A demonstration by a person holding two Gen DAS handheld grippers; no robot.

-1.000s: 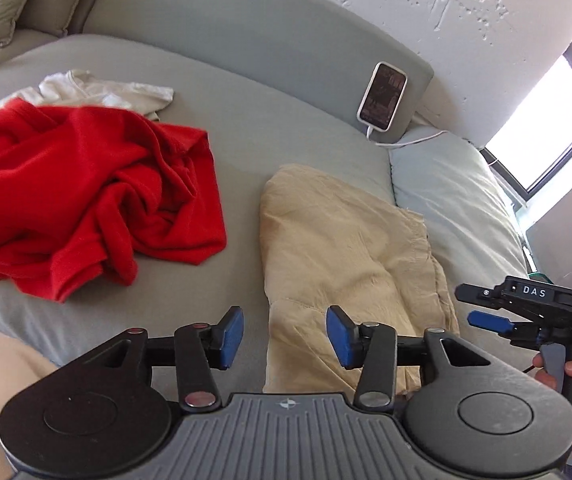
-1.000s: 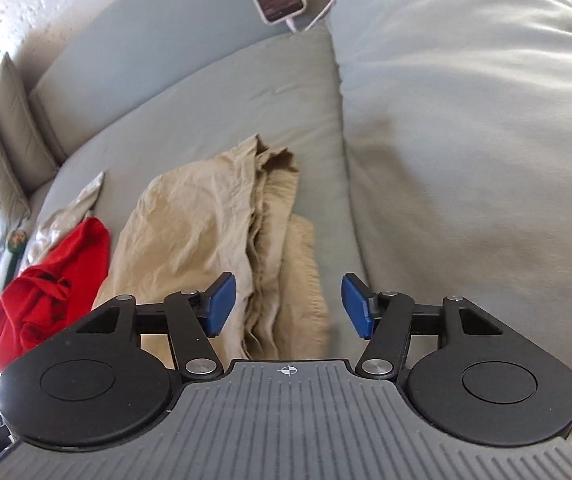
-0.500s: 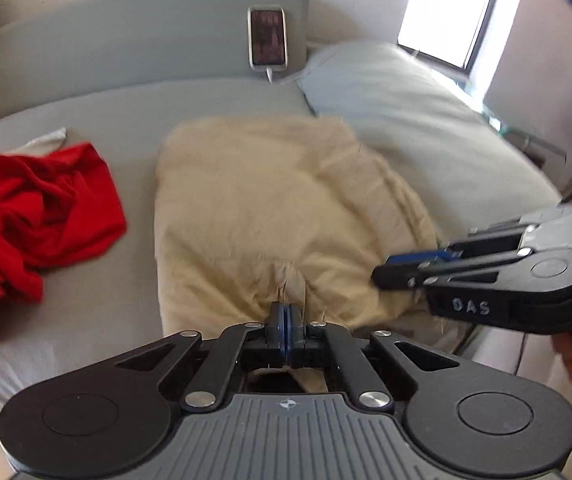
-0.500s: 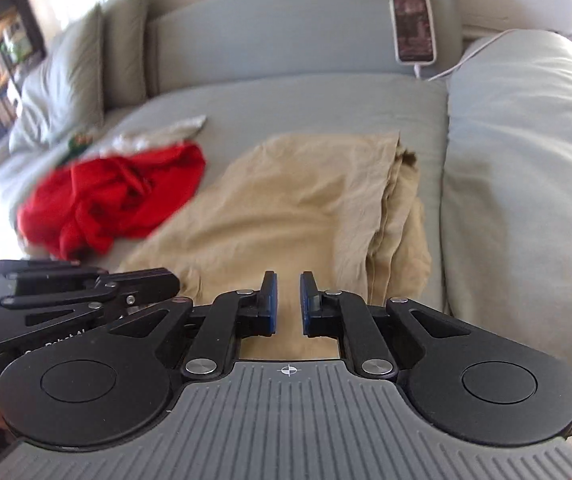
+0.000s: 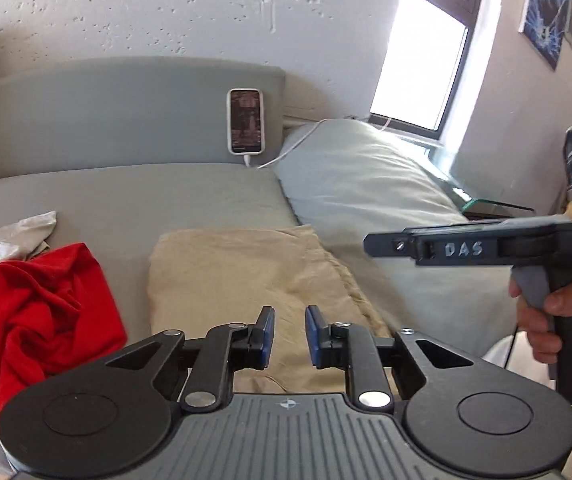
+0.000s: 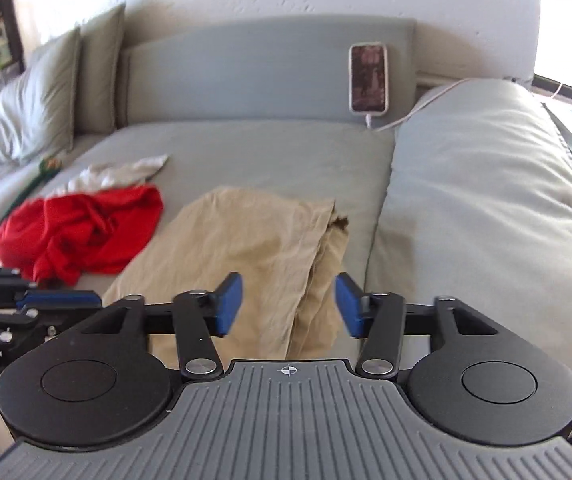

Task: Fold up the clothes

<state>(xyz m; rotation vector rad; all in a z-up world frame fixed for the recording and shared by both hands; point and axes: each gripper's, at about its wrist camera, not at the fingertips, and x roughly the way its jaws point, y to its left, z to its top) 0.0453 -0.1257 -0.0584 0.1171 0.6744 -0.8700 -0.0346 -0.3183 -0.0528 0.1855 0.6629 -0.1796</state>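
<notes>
Lying below both claws — folded tan garment (image 6: 254, 236), untouched.

Black grippers, blue fingers (image 5: 266, 334), "DAS" marking.

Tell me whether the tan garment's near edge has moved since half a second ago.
Yes. The tan garment is folded shorter; its far edge now lies further from the phone.
</notes>
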